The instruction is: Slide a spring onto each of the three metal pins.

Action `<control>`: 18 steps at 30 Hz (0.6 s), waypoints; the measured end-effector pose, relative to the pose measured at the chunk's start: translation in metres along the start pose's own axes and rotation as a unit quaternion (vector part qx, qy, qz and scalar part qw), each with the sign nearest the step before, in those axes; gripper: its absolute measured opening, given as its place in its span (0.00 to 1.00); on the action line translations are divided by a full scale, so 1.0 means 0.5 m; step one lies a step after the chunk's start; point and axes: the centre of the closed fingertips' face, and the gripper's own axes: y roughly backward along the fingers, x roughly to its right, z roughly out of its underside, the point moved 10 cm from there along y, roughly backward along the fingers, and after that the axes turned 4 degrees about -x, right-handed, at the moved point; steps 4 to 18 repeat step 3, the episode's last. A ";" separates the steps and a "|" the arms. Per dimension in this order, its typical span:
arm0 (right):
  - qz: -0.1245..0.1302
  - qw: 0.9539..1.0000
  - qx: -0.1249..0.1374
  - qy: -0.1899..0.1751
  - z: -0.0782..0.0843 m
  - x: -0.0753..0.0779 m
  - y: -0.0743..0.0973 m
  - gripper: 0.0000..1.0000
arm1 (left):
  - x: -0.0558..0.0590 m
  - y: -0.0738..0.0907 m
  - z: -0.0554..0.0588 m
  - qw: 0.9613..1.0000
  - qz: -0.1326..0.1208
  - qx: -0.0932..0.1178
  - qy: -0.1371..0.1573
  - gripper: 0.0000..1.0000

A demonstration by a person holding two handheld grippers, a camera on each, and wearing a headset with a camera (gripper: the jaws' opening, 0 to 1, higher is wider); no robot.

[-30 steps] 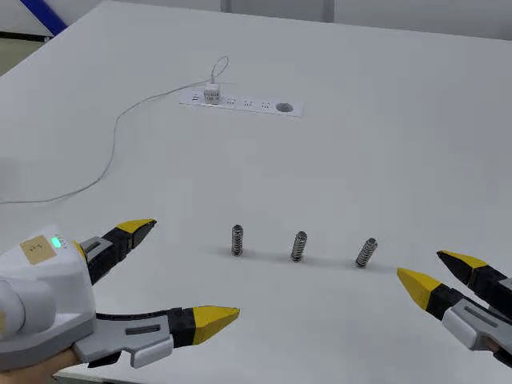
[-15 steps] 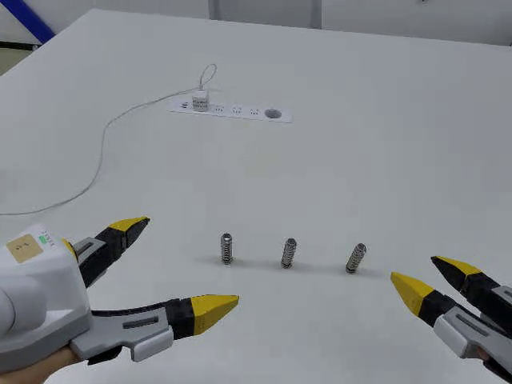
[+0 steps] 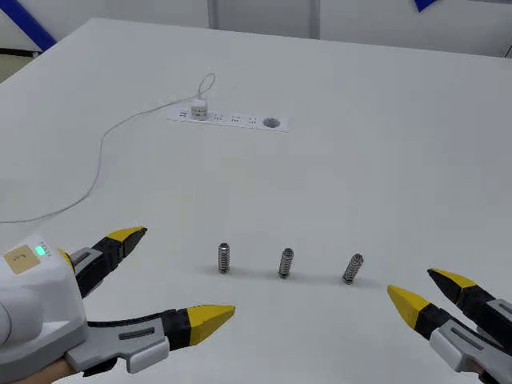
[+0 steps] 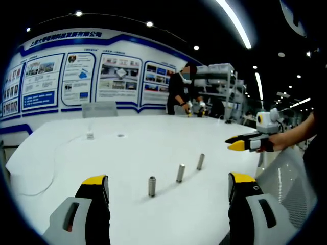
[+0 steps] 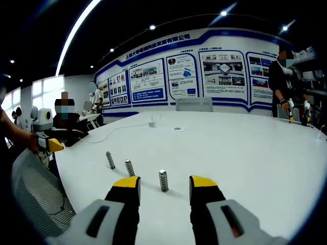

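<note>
Grippers nearest the bench edge: the left gripper [image 3: 186, 270] and the right gripper [image 3: 412, 282] both stood spread wide and empty, apart from the work. Just beyond, on the white table [image 3: 384, 160], left pin [image 3: 224, 258], middle pin [image 3: 286, 262] and right pin [image 3: 353, 269] each apparently wore a spring [image 5: 163, 180]. Sliding seemed finished; the next move called only for checking seating. Farther off lay a power strip [image 3: 228, 118] and cable [image 3: 104, 148].
</note>
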 end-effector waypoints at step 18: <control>-0.001 1.000 -0.003 0.002 0.002 -0.001 -0.001 0.39 | 0.000 -0.001 -0.001 1.000 0.001 0.000 0.000 0.99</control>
